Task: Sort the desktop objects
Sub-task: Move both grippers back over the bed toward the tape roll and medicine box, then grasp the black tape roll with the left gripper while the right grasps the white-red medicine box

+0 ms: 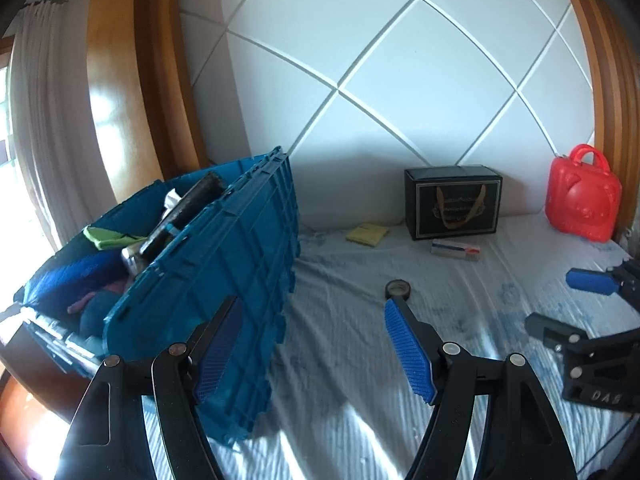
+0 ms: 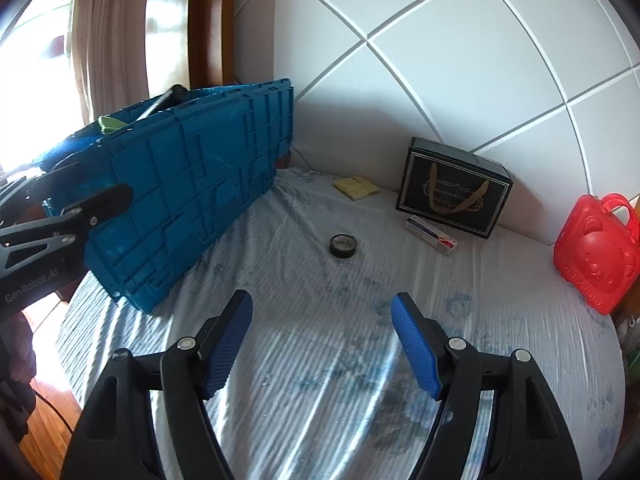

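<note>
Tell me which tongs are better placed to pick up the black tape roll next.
Probably the right tongs: open, empty, with the black tape roll nearly straight ahead on the cloth. The left tongs are open too, but sit close beside the blue crate, the roll lying off by their right finger.

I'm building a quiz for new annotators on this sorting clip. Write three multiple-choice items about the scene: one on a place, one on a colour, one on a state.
1. Where does the tape roll lie?
A. inside the crate
B. on the bedsheet, in the open
C. on top of the black box

2. What colour is the handled toy case?
A. red
B. green
C. yellow

3. How is the right gripper?
A. shut on the tape
B. shut on the notepad
C. open, holding nothing

Answers: 1 B, the roll sits alone on the bedsheet, apart from the blue crate and black box. 2 A, plainly red. 3 C, only sheet shows between its jaws.
</note>
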{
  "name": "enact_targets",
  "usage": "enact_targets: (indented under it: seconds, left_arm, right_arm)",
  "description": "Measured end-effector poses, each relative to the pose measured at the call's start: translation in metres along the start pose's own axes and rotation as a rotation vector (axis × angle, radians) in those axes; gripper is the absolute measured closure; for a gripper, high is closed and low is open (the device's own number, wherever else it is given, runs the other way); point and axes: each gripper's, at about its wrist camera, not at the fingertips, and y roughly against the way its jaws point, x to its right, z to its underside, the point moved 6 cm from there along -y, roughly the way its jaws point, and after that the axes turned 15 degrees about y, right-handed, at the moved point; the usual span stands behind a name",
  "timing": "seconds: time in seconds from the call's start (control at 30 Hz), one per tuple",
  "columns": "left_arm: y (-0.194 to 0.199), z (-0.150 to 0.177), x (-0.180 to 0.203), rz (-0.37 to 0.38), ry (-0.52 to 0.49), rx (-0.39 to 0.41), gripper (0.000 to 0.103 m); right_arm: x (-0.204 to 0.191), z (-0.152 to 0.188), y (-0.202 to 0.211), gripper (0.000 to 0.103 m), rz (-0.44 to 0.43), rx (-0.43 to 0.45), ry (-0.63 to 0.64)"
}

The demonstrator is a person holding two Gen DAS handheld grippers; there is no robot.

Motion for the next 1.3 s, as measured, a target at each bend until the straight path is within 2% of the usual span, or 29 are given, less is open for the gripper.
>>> enact_targets:
  seconds: [0.2,0.3,0.43,0.63,0.77,0.9,1.13,1.2,1.3]
  left_arm:
    - [-0.084,-0.012,0.057,0.057,-0.004,-0.048,0.030]
    - [-0.134,-0.005,0.082,0.071,-0.024,-0.126,0.030]
    - [-0.184,0.016,0.097,0.094,-0.001,-0.252,0.031]
    - [-0.239,0.044,0.098,0.035,0.004,-0.325,0.031]
    - [-0.276,0.061,0.098,0.018,0.017,-0.385,0.031]
    - [-0.314,0.078,0.108,0.062,0.032,-0.457,0.031]
    - [-0.365,0.095,0.115,0.052,0.037,-0.561,0.031]
    - [-0.373,0.098,0.115,0.071,0.064,-0.592,0.033]
    - [-0.380,0.098,0.114,0.117,0.112,-0.621,0.045]
  right_arm:
    - [0.104,-0.006,-0.068,0.031,0.002,-0.086,0.016]
    - [0.148,-0.006,-0.111,0.031,-0.001,-0.130,0.015]
    - [0.183,0.003,-0.156,0.031,-0.031,-0.190,0.003]
    - [0.209,0.018,-0.203,0.031,-0.039,-0.253,0.049]
    - [0.220,0.024,-0.235,0.031,-0.058,-0.262,0.068]
    - [0.226,0.025,-0.263,0.031,-0.085,-0.249,0.083]
    - [0.233,0.026,-0.333,0.031,-0.139,-0.312,0.160]
    - [0.238,0.026,-0.355,0.031,-0.151,-0.337,0.170]
    - [0.244,0.025,-0.381,0.031,-0.180,-0.359,0.174]
